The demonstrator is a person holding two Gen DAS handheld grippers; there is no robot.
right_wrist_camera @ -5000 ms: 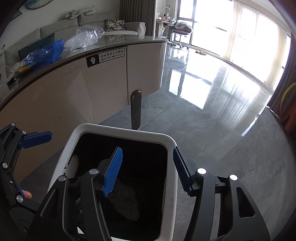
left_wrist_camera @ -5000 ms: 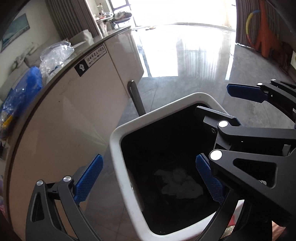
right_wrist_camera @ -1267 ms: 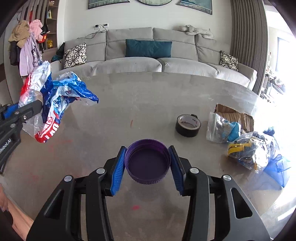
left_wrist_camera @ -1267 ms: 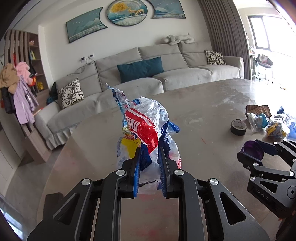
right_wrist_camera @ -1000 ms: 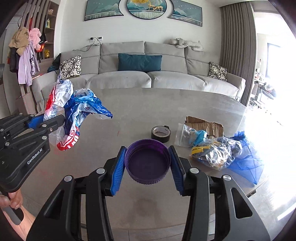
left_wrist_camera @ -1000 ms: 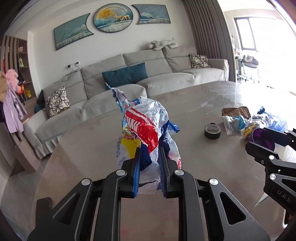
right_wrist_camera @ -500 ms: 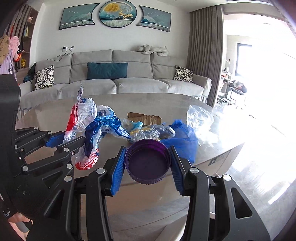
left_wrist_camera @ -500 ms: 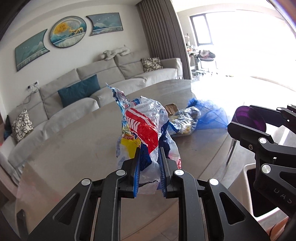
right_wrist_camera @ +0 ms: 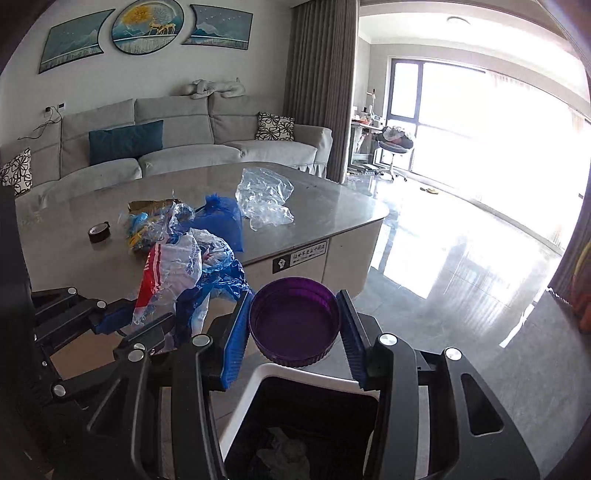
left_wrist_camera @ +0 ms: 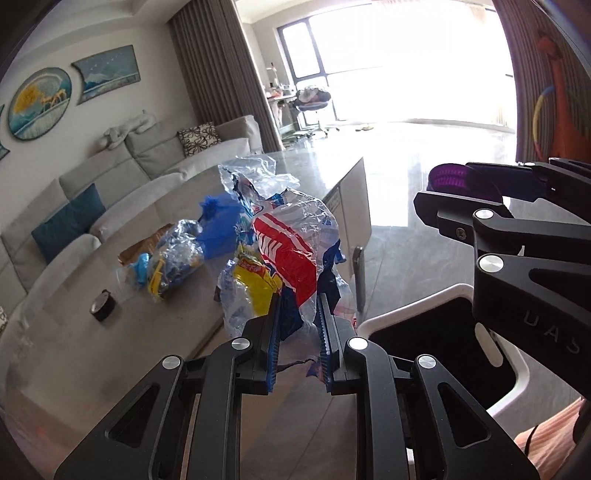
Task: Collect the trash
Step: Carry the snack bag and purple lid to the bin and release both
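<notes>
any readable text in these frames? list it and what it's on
"UAS": embossed on the right claw body, seen in the left wrist view; possibly part of a longer word.
Black-and-white sticker on the counter's side panel: fist icon plus a line of characters, too small to read.
Plastic bag in the left claw: red, white and yellow print, crumpled, not legible.
Purple lid: no text visible.

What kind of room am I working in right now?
Most likely a home living room: a grey sectional sofa with cushions, framed wall art, and a stone-topped table strewn with plastic bags, with a white trash bin on the floor beside it.
</notes>
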